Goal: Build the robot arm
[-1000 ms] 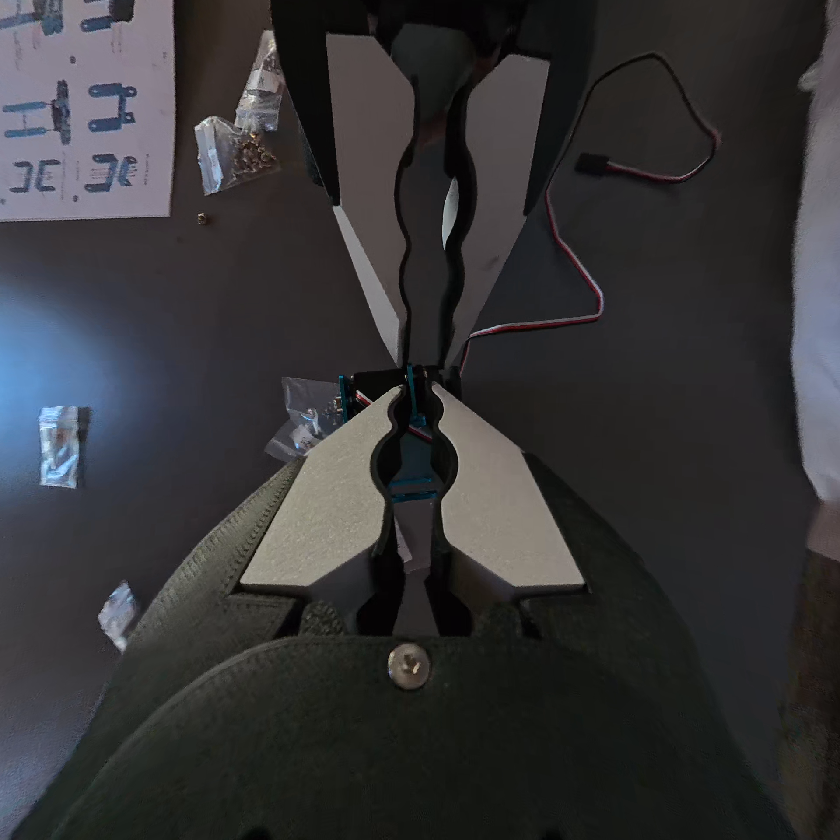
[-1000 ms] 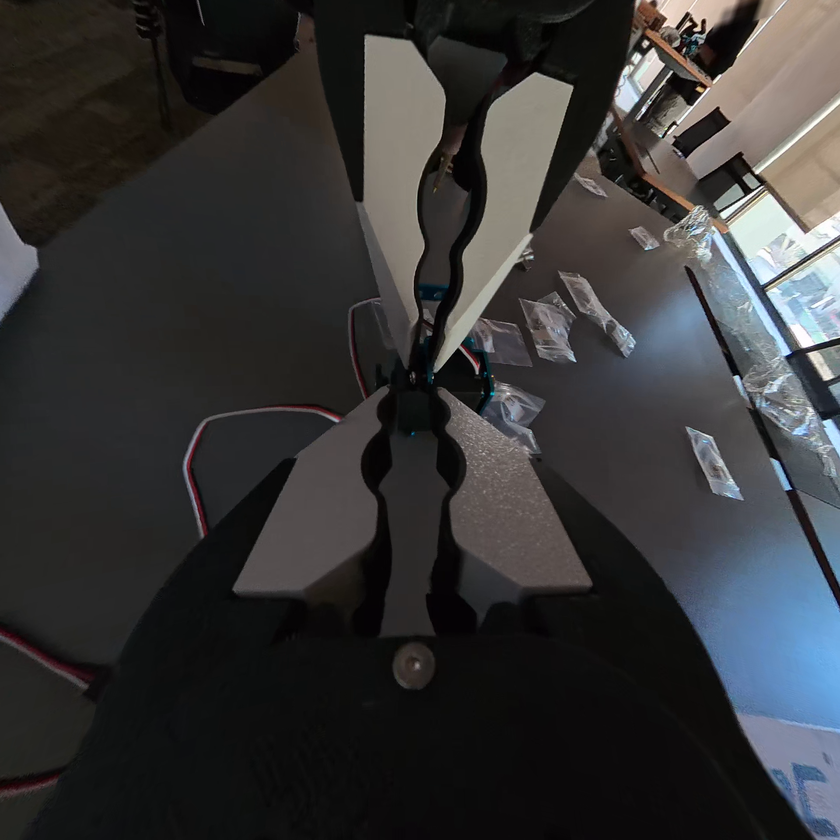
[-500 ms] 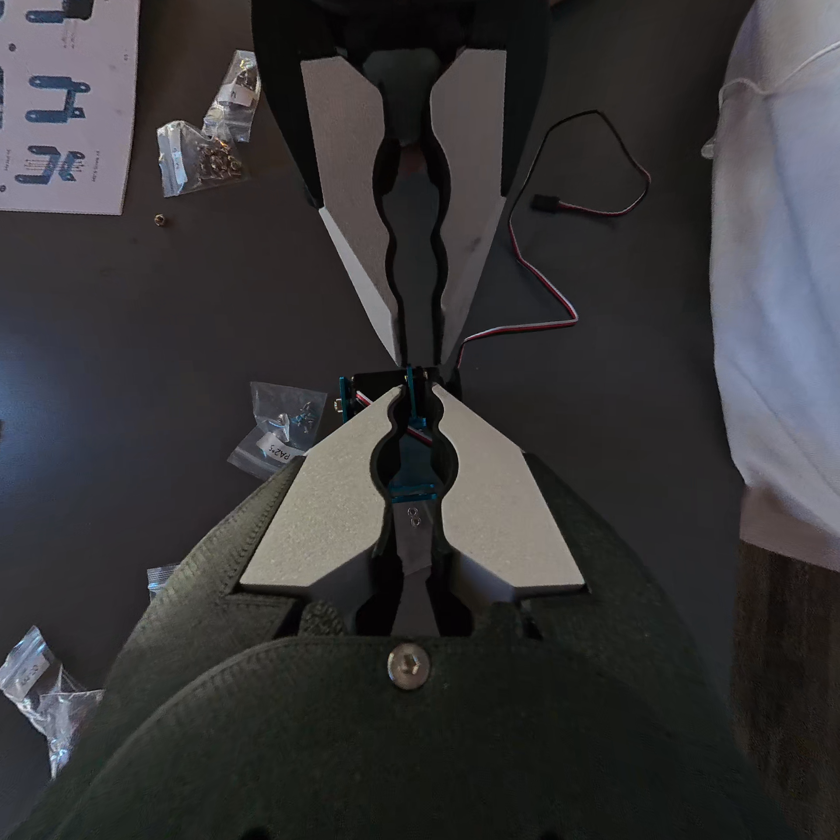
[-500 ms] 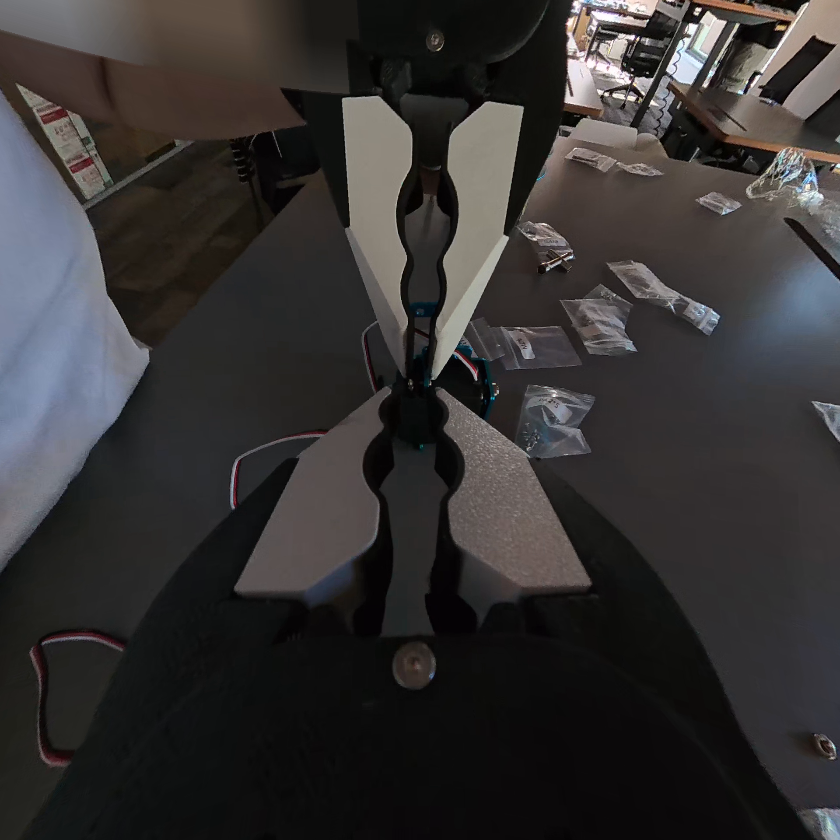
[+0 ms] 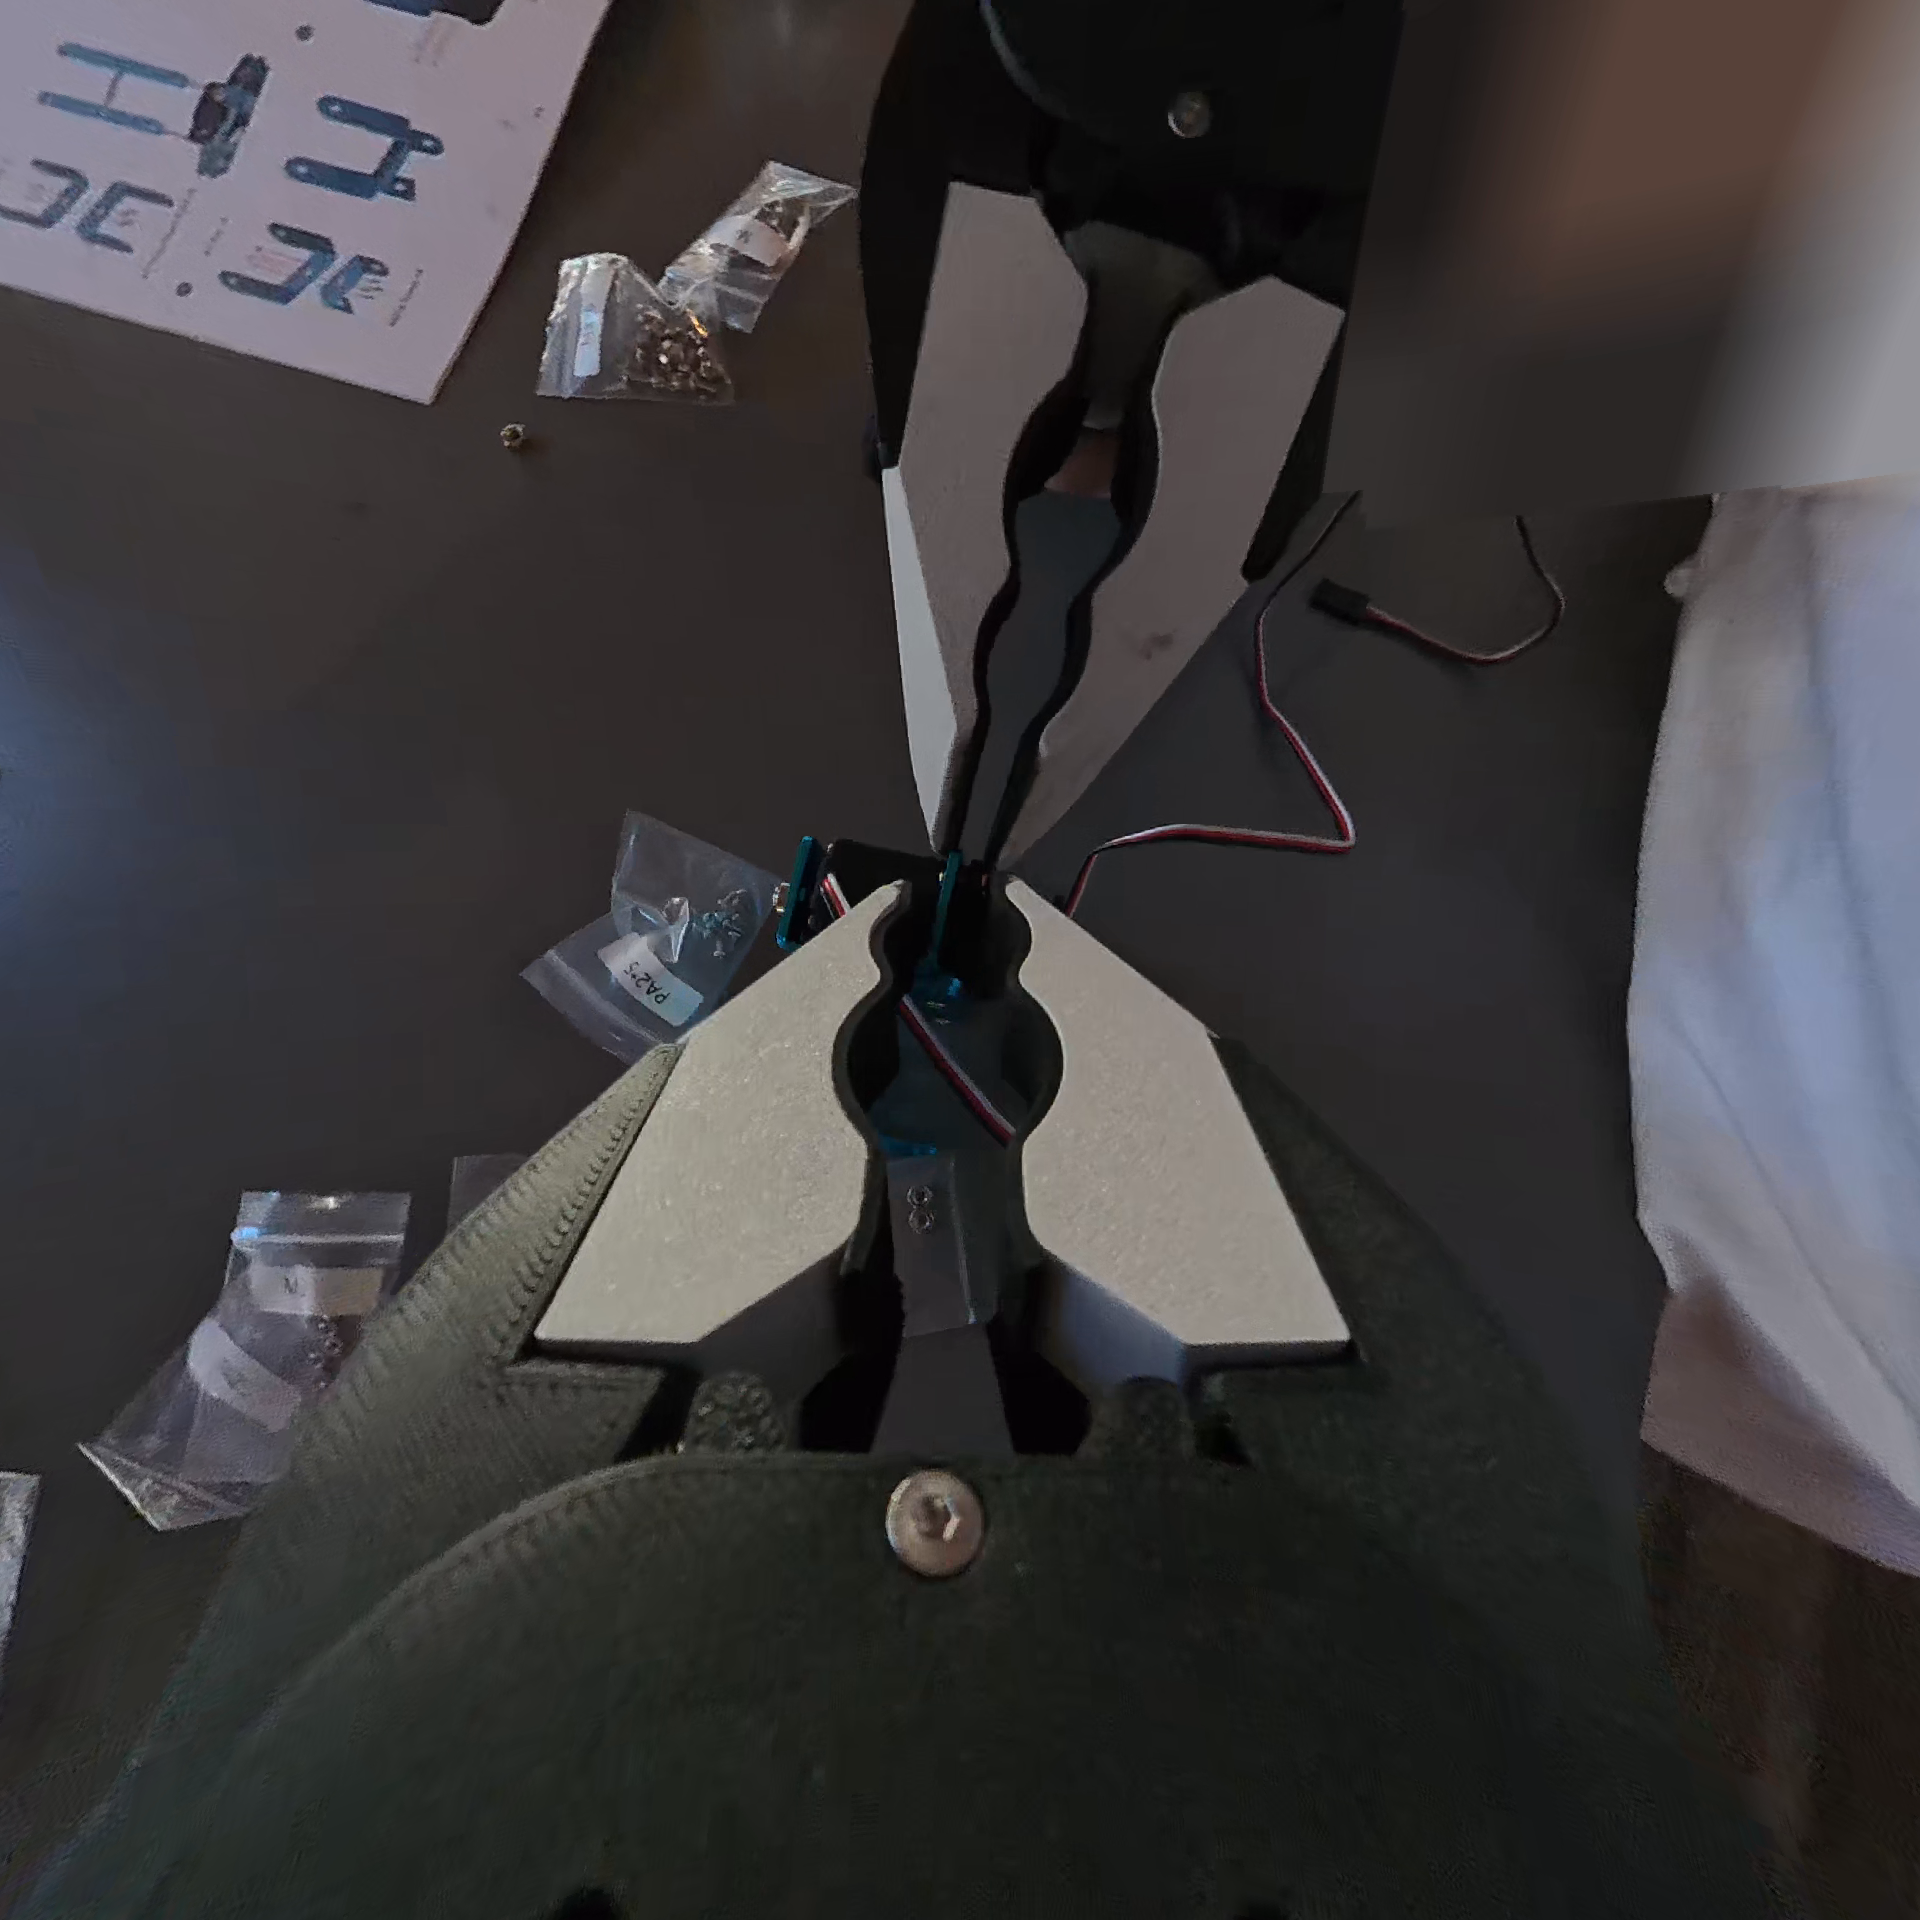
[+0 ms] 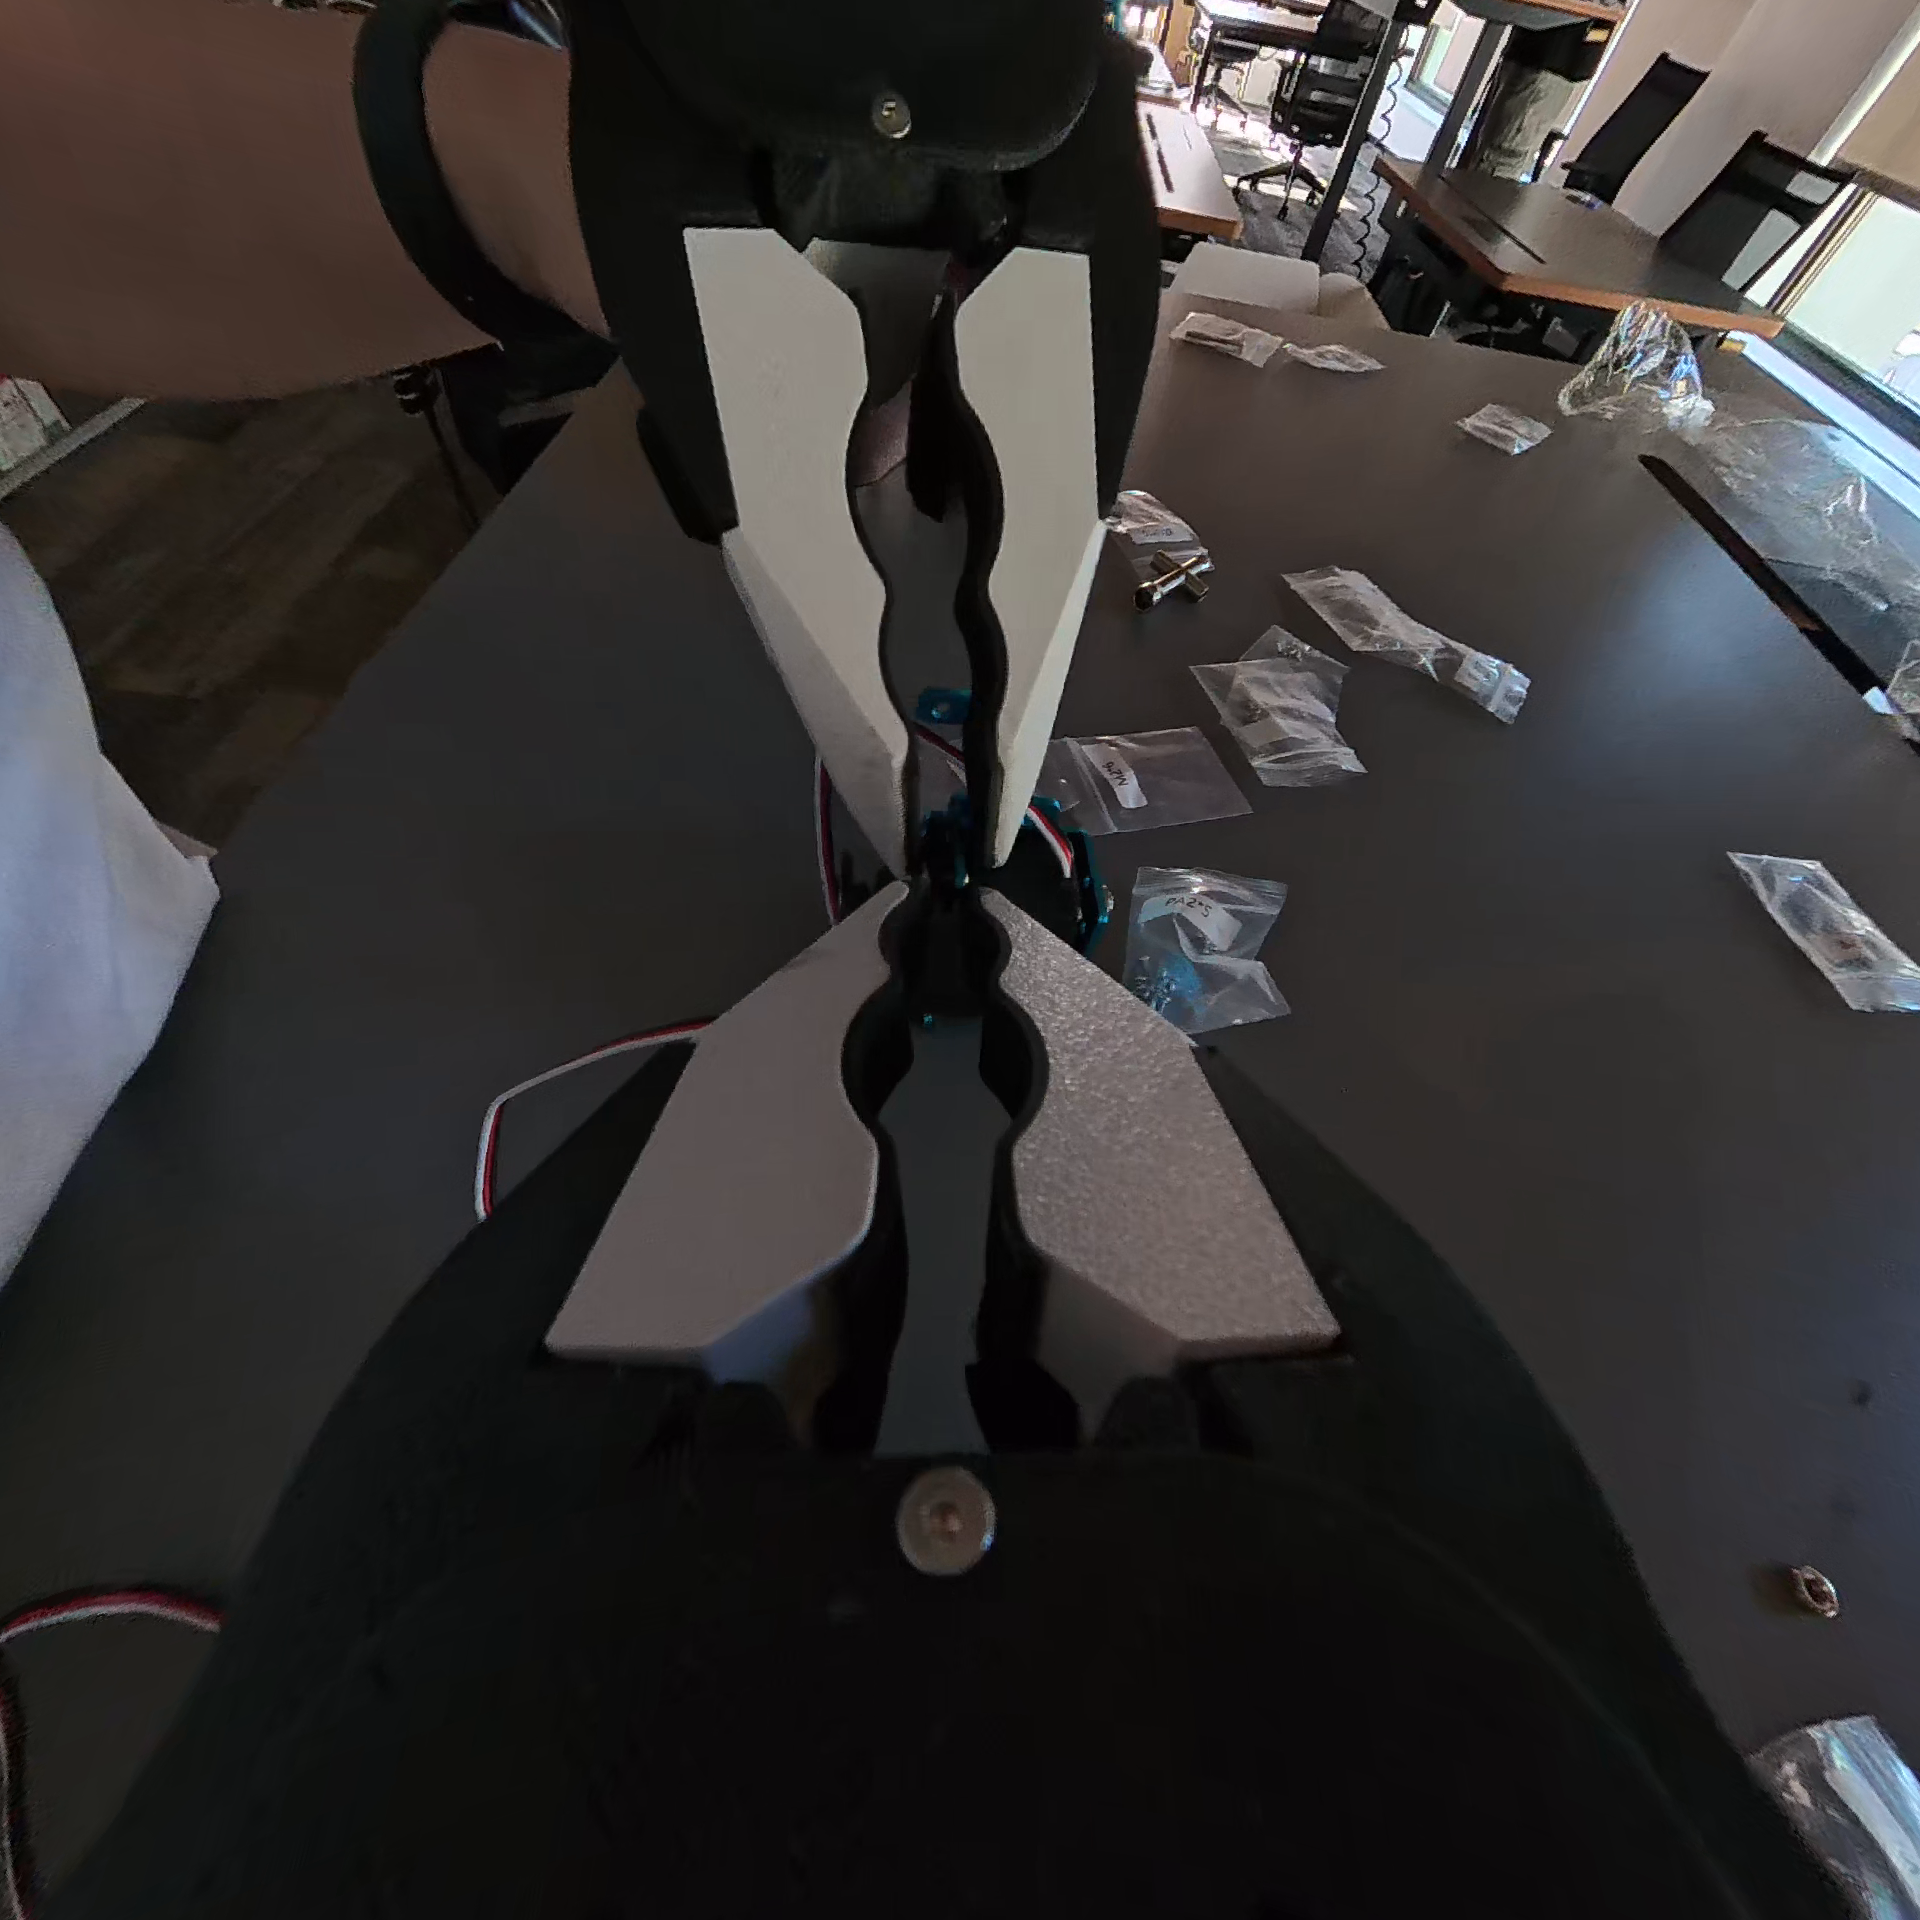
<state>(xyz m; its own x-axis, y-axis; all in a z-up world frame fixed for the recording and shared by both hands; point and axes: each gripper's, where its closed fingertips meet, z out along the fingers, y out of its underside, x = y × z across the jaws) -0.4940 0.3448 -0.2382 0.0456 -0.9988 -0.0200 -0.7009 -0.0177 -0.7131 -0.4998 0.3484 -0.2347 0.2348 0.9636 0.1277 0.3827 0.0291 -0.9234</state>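
Centrally, at mid-frame above the dark desk (image 5: 312, 675), the left claw (image 5: 951, 894) and right claw (image 6: 940, 894) meet tip to tip, each clamped on the small blue metal bracket with black servo (image 5: 940, 935), its long axis running along both claws.

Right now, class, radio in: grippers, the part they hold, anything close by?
Left gripper and right gripper both shut on blue servo bracket, tip to tip. Servo wire trails across table. Screw bag beside it.

Handwritten labels on clear bags (image 5: 652, 971), seemingly codes; printed sheet (image 5: 260, 156)
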